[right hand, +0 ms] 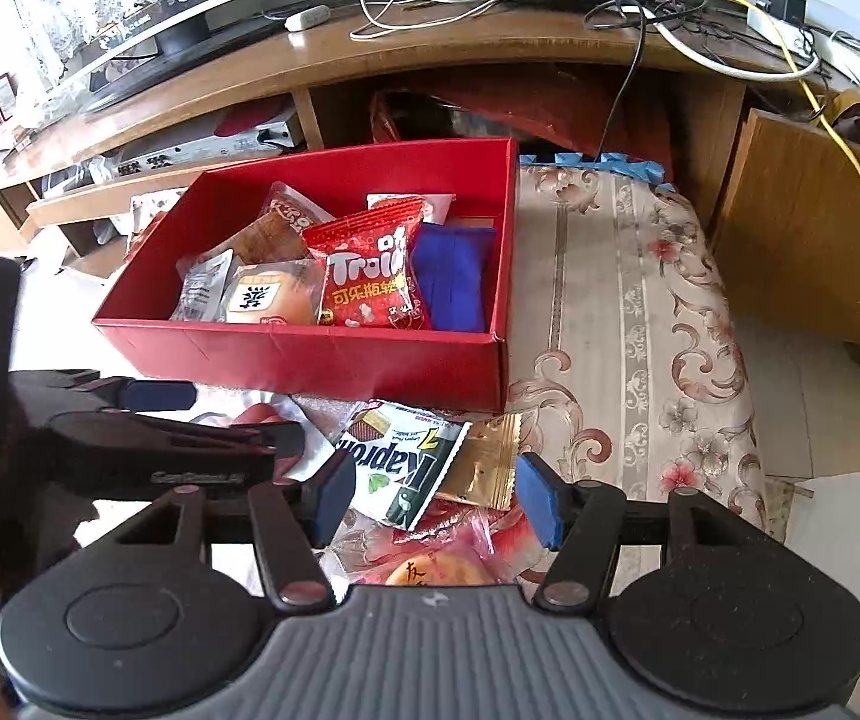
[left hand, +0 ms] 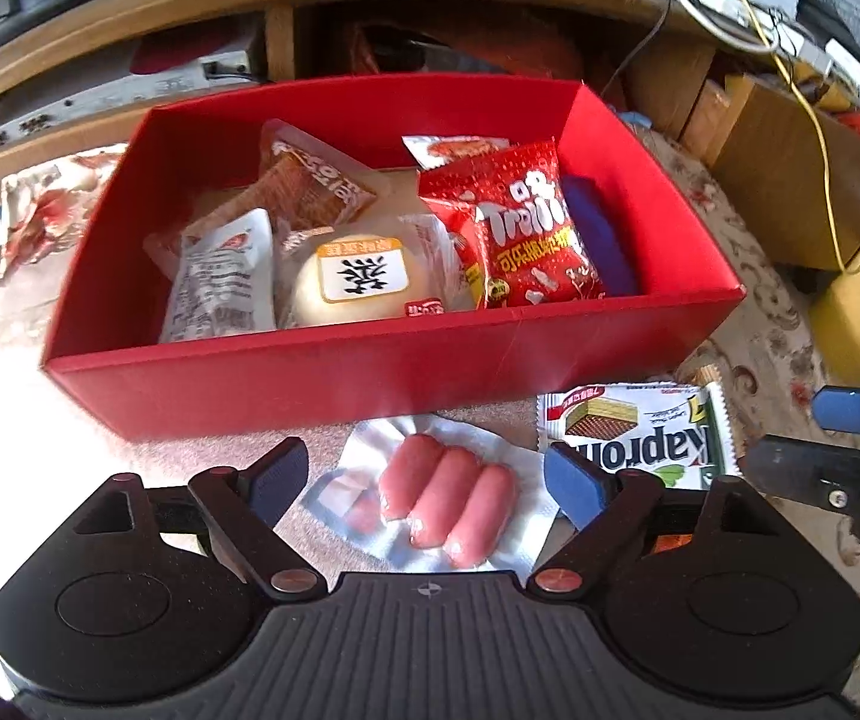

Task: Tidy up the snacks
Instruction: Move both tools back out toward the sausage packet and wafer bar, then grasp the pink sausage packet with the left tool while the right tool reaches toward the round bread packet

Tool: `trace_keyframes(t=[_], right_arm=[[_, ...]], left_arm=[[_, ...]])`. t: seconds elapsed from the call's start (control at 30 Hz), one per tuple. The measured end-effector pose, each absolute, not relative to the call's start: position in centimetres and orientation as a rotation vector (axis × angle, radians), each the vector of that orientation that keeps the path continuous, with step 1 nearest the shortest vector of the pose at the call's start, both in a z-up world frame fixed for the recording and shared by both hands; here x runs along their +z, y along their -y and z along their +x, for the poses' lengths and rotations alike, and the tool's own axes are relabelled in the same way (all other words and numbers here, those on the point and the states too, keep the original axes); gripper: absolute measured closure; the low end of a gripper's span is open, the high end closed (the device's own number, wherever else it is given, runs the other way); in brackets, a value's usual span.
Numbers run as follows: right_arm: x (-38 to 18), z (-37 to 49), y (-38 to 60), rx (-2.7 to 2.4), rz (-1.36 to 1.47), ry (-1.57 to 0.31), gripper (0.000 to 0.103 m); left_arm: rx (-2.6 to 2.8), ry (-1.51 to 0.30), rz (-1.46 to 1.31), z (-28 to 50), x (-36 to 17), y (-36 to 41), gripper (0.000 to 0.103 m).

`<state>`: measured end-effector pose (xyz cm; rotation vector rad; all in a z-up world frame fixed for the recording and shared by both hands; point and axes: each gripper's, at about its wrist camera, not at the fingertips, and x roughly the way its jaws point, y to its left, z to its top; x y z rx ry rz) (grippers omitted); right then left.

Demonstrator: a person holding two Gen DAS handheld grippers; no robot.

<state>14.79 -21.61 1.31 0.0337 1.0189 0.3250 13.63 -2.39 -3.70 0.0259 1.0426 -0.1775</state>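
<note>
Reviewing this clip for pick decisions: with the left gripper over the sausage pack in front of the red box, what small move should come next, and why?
Probably lower the left gripper a little further and close on the sausage pack. Its jaws stand open with the pack between them, the pads not yet pressing it, and the pack lies outside the red box where other snacks already sit.

Blue packet [left hand: 601, 240] half hidden behind Trolli bag [left hand: 520, 228]; pastry pack [right hand: 436, 567] cut off by right gripper's body.
</note>
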Motion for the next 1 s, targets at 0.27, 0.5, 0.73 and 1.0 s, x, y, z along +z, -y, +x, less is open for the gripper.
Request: trace_keyframes(t=[0.27,0.5,0.73,1.0], right_arm=[[0.7,15.1,21.4,0.339,0.028,-1.049,0.045],[1.3,14.6,20.9,0.368,0.025,-1.035,0.045],[1.5,13.9,21.1,0.381,0.021,-1.032,0.045],[1.8,13.4,21.4,0.400,0.025,-1.028,0.045]], left_arm=[[-0.174,-1.094,0.030,14.9,-5.9,2.4,0.005],[-0.191,-1.116,0.038,12.4,-5.5,1.5,0.015],[-0.175,-1.114,0.058,10.1,-5.1,1.2,0.025],[-0.155,-1.134,-0.015,8.6,-4.6,0.2,0.040]])
